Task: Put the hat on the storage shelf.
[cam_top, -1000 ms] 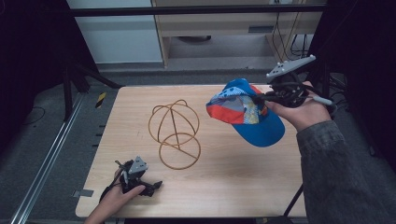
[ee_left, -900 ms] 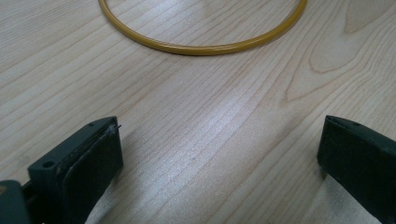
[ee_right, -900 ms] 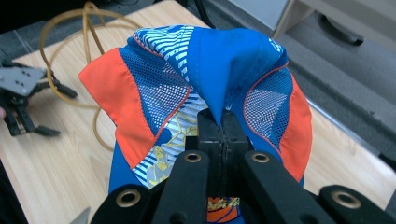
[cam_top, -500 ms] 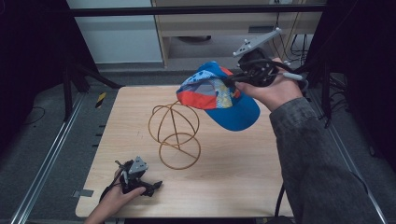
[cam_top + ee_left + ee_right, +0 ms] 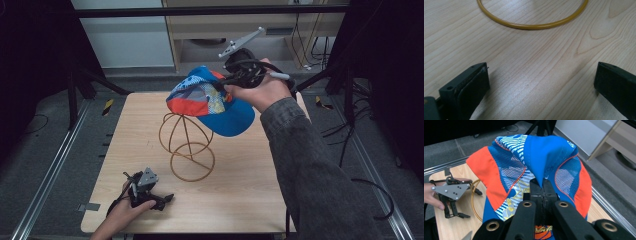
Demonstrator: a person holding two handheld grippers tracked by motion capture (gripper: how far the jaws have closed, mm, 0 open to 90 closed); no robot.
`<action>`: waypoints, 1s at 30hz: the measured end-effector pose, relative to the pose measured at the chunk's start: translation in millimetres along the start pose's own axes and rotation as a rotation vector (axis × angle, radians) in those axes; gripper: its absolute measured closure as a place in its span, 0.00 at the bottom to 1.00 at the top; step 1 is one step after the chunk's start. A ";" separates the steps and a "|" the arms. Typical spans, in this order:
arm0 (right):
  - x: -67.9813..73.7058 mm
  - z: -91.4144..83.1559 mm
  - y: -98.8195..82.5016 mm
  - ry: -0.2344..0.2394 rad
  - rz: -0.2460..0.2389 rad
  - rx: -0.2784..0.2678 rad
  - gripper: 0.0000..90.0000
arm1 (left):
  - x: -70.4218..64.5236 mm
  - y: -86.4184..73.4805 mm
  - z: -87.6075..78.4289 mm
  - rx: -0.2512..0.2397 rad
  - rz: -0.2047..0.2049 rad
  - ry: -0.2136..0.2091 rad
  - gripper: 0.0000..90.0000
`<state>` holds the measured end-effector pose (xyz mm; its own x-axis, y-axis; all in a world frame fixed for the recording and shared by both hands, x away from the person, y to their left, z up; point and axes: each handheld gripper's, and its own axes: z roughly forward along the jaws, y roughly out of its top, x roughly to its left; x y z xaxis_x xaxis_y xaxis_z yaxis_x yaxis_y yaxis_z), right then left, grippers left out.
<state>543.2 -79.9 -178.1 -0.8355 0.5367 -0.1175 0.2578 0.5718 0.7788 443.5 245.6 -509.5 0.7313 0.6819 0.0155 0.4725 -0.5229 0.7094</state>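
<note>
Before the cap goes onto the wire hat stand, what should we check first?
1. Right gripper holds the cap: ok, jaws pinched shut on the fabric.
2. Cap is over the wire stand: ok, it hangs above the stand's dome, reaching to the right.
3. Cap's opening faces down: cannot tell, the fabric is bunched.
4. Stand is upright on the table: ok.
5. Left gripper is out of the way: ok, jaws open, low on the table near the front edge, apart from the stand's base ring.

The cap (image 5: 210, 100) hides the wire stand's (image 5: 187, 150) top; in the left gripper view the stand's ring (image 5: 531, 23) is cut off by the top edge
</note>
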 end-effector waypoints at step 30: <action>26.9 48.5 30.8 0.087 -0.074 0.020 1.00 | 0.4 0.8 0.6 0.000 0.003 0.001 0.00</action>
<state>552.1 -17.8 -187.1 -0.8913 0.4374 -0.1196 0.2029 0.6206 0.7574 444.4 245.2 -509.3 0.7324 0.6806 0.0187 0.4700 -0.5253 0.7093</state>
